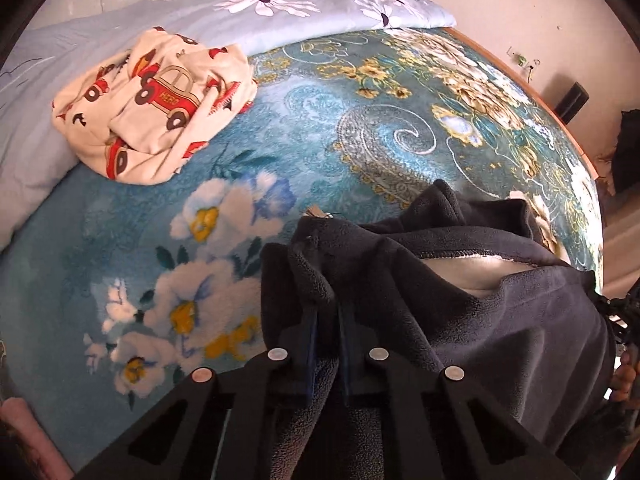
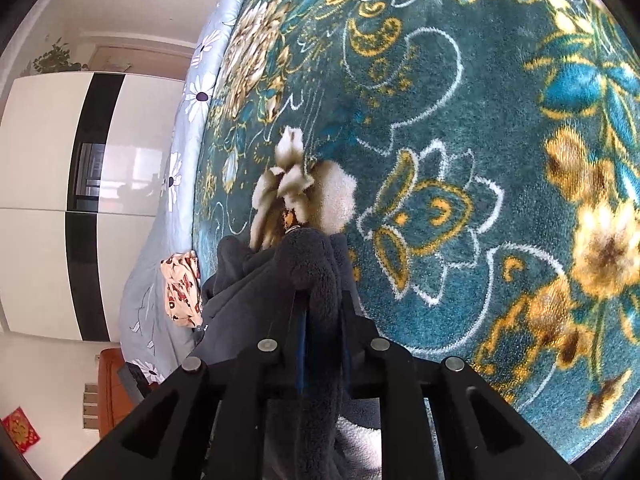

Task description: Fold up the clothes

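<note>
A dark fleece garment (image 1: 460, 320) is pinched by both grippers over the teal floral blanket (image 1: 312, 128). In the left wrist view, a bunched fold of the fleece is clamped between the blue-lined fingers of the left gripper (image 1: 328, 320), and the rest of the garment is draped to the right, where a pale lining is exposed at an opening. In the right wrist view, a thick roll of the same fleece (image 2: 316, 276) is squeezed by the right gripper (image 2: 320, 312), the cloth running back over the frame toward the camera. A crumpled cream garment printed with red cars (image 1: 156, 104) is seen at the far left, lying half on the blanket and half on a light blue daisy-print quilt (image 1: 280, 8). A white wardrobe with a black stripe (image 2: 80, 200) is visible beyond the bed.
</note>
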